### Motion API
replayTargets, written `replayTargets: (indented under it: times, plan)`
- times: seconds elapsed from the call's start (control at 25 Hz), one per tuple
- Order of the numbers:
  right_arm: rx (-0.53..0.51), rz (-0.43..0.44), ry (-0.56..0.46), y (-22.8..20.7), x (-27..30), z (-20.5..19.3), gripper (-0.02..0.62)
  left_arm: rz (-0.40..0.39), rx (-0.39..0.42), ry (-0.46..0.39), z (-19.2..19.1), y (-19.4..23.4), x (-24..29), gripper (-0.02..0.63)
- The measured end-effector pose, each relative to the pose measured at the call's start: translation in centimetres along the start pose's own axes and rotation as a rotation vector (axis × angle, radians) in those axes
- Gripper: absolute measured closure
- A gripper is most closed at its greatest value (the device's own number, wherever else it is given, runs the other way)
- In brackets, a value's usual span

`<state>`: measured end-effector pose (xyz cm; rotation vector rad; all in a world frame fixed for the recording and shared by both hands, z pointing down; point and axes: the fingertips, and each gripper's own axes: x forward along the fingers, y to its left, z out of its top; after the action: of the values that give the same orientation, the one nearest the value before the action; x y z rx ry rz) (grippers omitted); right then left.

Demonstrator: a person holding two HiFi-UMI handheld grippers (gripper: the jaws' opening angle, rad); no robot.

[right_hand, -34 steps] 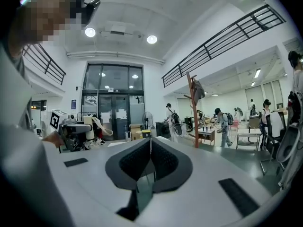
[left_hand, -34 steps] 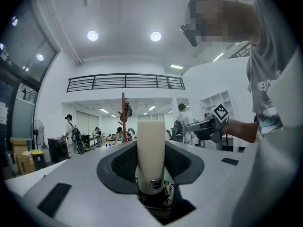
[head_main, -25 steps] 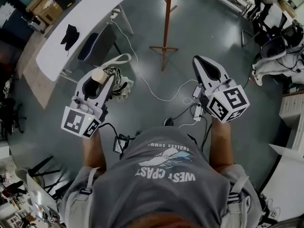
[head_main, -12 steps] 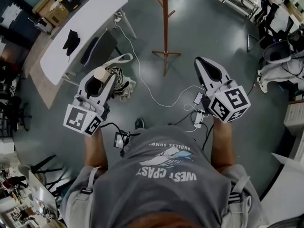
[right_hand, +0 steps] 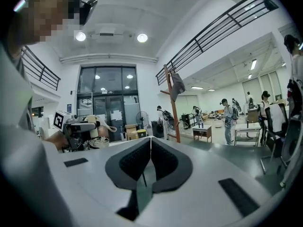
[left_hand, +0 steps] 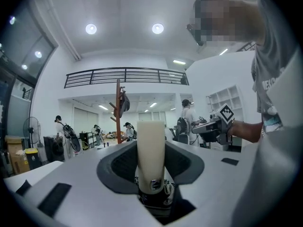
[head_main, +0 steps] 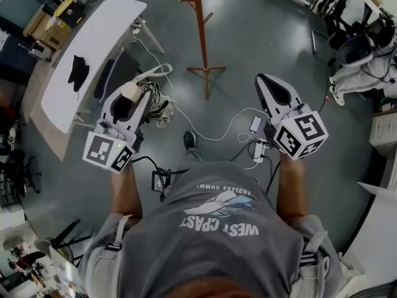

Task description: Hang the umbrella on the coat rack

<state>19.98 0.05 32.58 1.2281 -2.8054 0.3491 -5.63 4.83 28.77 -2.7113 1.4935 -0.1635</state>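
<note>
My left gripper (head_main: 129, 99) is shut on the cream handle (head_main: 130, 92) of a folded umbrella; its patterned fabric (head_main: 155, 103) and strap loop (head_main: 153, 74) bunch just beyond the jaws. In the left gripper view the handle (left_hand: 150, 150) stands upright between the pads. The red-brown wooden coat rack (head_main: 201, 36) stands ahead on the floor, slightly right of the left gripper; it also shows far off as the coat rack (left_hand: 118, 112) and the coat rack (right_hand: 171, 103), with a garment on it. My right gripper (head_main: 263, 81) is shut with nothing in it, jaws closed (right_hand: 150, 138).
A white table (head_main: 56, 92) stands at the left with a dark item (head_main: 77, 73) on it. White cables, a phone (head_main: 255, 124) and a power strip (head_main: 257, 149) lie on the floor between the grippers. Chairs and people (head_main: 360, 48) are at the far right.
The person has stepped forward; a foot now shows on the floor and the table and rack have shifted left in view. Both grippers keep their hold and pose.
</note>
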Motion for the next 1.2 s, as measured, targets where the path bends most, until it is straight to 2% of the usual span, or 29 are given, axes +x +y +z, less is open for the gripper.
replayTargets:
  times: [0.32,0.8,1.2]
  plan:
    - [0.016,-0.109,-0.021,-1.4,4.6,1.5,0.568,-0.128,-0.004,-0.030,0.4,5.4,5.9,0.439]
    - [0.032,-0.225,-0.038,-2.5,11.7,2.6,0.568,-0.235,0.000,-0.030,-0.8,13.6,12.2,0.440]
    - [0.031,-0.301,-0.031,-1.6,14.9,2.9,0.568,-0.307,-0.005,-0.030,-2.3,17.9,15.6,0.440]
